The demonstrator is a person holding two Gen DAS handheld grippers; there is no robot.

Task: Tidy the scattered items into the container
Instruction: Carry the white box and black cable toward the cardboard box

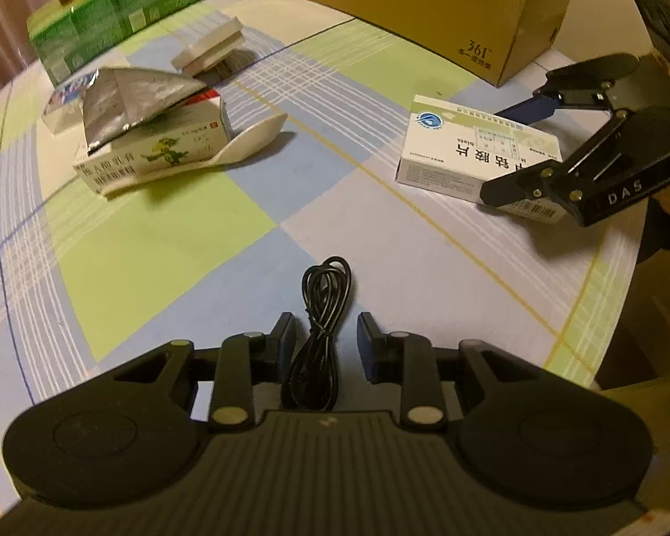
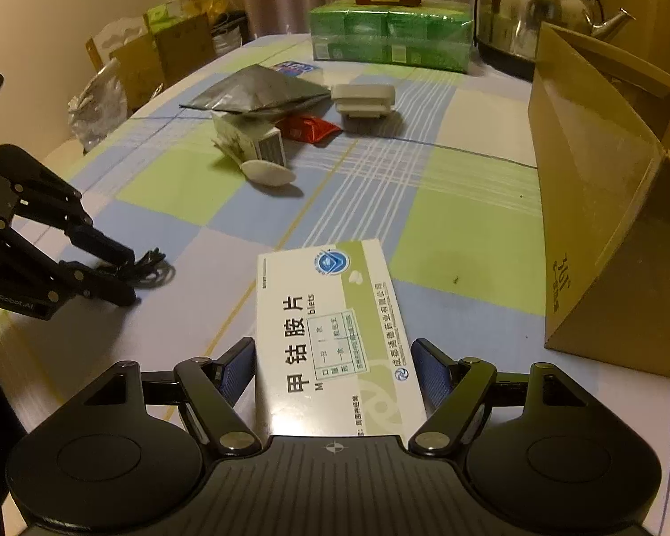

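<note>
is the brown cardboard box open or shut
Open. In the right wrist view the cardboard box shows its flaps spread and its bare inner wall; how much is inside cannot be told.

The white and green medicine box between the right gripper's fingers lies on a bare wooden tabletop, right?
Not quite. The white and green medicine box does sit between the right gripper, but the right wrist view shows it on a checked green, blue and white tablecloth, not bare wood.

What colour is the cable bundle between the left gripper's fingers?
Black. The cable bundle shows best in the left wrist view, on the checked tablecloth.
</note>
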